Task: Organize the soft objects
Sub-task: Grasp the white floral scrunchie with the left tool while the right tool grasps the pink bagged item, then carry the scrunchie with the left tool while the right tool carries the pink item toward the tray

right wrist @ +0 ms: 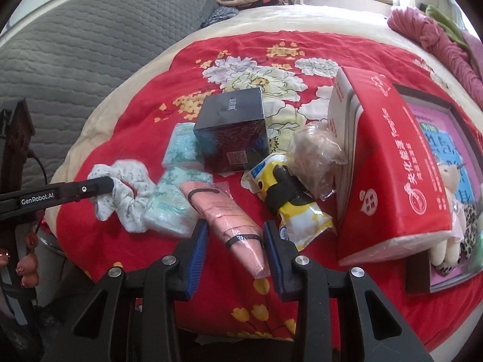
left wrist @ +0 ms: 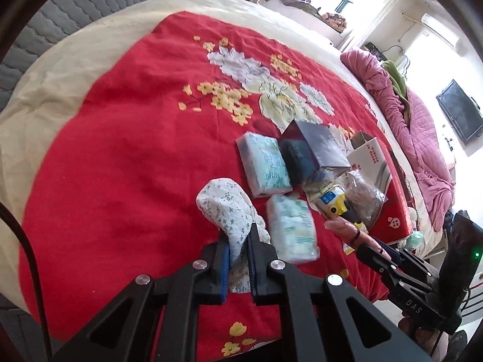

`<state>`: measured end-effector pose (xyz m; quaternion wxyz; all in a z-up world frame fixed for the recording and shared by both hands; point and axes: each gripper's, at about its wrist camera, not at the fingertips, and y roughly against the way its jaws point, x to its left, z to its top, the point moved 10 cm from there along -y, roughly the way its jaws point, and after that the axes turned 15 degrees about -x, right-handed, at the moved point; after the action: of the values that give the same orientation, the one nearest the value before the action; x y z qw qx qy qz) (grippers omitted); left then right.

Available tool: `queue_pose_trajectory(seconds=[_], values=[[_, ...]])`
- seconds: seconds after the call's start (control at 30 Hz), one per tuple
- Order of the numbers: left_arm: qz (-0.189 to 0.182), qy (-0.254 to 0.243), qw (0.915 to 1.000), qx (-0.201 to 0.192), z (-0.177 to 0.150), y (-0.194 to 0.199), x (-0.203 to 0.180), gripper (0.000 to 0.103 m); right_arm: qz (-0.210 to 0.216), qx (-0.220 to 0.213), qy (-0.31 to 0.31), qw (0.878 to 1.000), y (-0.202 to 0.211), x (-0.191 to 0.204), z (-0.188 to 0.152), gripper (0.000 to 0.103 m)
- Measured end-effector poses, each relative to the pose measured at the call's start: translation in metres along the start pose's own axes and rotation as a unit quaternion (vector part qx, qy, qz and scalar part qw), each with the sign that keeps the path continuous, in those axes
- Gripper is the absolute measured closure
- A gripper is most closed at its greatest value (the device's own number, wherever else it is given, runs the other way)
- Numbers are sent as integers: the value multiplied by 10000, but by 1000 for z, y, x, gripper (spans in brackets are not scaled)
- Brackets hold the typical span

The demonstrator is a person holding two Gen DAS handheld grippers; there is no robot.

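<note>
**Holding Two Soft Items Above a Crowded Bed: Risk Points**

**Left wrist view**

Pinching a floral scrunchie (left wrist: 229,211), the left gripper (left wrist: 238,259) has its jaws drawn narrow, with only a fold of the fabric between the blue pads (left wrist: 225,268). Most of the scrunchie stands free beyond the fingertips, above the red floral bedspread (left wrist: 120,150).

- Risk: the fold slips out. Cause: thin, compressible cloth held at one edge only.
- Risk: the loose loop drags the tissue pack (left wrist: 291,229) lying just to its right. Cause: a low sideways sweep across the bed.
- The right gripper (left wrist: 389,256) enters from the right, near the yellow pouch (left wrist: 332,202). Risk: the two tools meet. Cause: both working in the same near strip of the bed.

**Right wrist view**

The right gripper (right wrist: 235,241) is closed on a pink wrapped bundle (right wrist: 229,211) in clear film, bound by thin black bands. The bundle is gripped near its narrow end; its longer part projects forward, over the tissue packs at left.

- Risk: the bundle pivots or slides. Cause: slick film and an off-centre hold.
- Risk: the projecting end strikes the dark box (right wrist: 232,132) or the yellow pouch (right wrist: 289,208). Cause: tight spacing of the items.
- Risk: the red carton (right wrist: 398,163), which leans at the right, tips. Cause: a nudge to the clear bag (right wrist: 314,157) resting against it.
</note>
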<state>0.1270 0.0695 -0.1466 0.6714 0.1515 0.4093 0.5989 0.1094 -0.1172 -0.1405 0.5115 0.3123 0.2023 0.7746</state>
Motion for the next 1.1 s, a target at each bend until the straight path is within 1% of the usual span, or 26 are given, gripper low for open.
queue_pose_trajectory(seconds=[0.13,0.37,0.53,0.73,1.0,1.1], values=[[-83,-24,9999,-112,4,9,-8,93,183,-145,-249,9994,8,2,6,65],[-372,-285,9986,-265,9,21,-43,93,168,-429,-177,9988,22,7,25,65],[-476,-476,9968,-430,19,36,-67,93,161,-727,-152,9971,40,7,43,65],[-643,-679,9939,-584,29,48,-98,93,98,-1083,-288,9937,71,-5,65,65],[-919,-1039,9873,-776,40,60,-156,93,-194,-1392,-423,9892,106,-31,78,65],[-992,-1188,9846,-811,42,62,-174,93,-242,-1516,-507,9868,121,-41,81,65]])
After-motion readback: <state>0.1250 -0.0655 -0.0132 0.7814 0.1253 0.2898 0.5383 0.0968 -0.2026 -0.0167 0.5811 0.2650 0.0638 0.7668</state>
